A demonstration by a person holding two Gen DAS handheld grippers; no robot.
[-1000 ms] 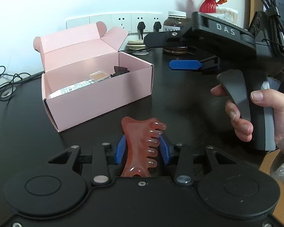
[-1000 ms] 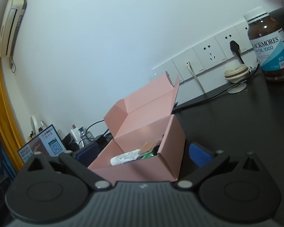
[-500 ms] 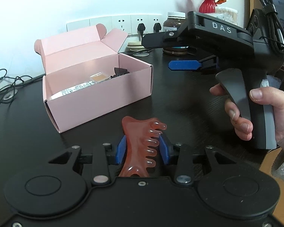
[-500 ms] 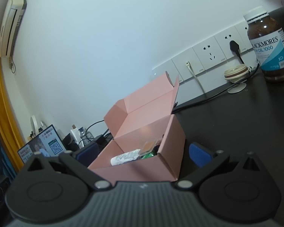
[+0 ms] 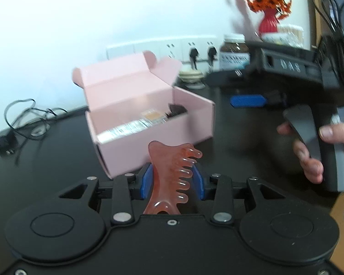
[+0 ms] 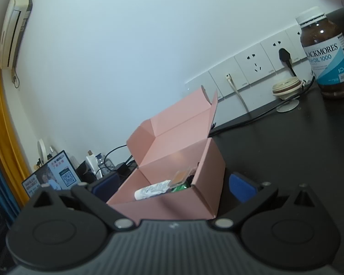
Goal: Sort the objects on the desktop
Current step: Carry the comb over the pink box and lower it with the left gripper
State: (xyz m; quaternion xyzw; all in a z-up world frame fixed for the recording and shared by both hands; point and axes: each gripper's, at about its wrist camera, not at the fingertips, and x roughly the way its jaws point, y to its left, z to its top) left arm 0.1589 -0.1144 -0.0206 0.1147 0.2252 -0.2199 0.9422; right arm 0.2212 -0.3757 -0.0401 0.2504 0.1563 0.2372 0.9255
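Between the blue pads of your left tongs [image 5: 172,181] sits a reddish comb-shaped scraper [image 5: 170,174], pinched on both flanks, its handle end tucked back toward the camera and its row of rounded teeth facing the right pad. Just beyond its tip stands the pink box [image 5: 149,123] on the black table [image 5: 45,160], lid flap propped upright at the back. Inside the box lie a white tube [image 5: 123,129] along the near wall, a small tan packet [image 5: 154,115] next to it, and something dark toward the right corner that you cannot make out through the blur.

Your right tongs [image 6: 172,190] are spread wide, nothing between the pads; from their own camera the box shows in the gap between them, though whether it lies level with the pads or farther off cannot be told. Seen from the left wrist camera, your right hand [image 5: 318,151] wraps the grey handle of those tongs at the right side of the table, one blue pad [image 5: 248,100] pointing toward the box.

Against the wall, well behind the box, stand a brown supplement bottle [image 6: 328,55] with a white cap, a row of white sockets [image 6: 254,64] with a black plug in one, and a red vase [image 5: 268,21] of orange flowers. Loose black cables [image 5: 23,119] trail at the table's far left.
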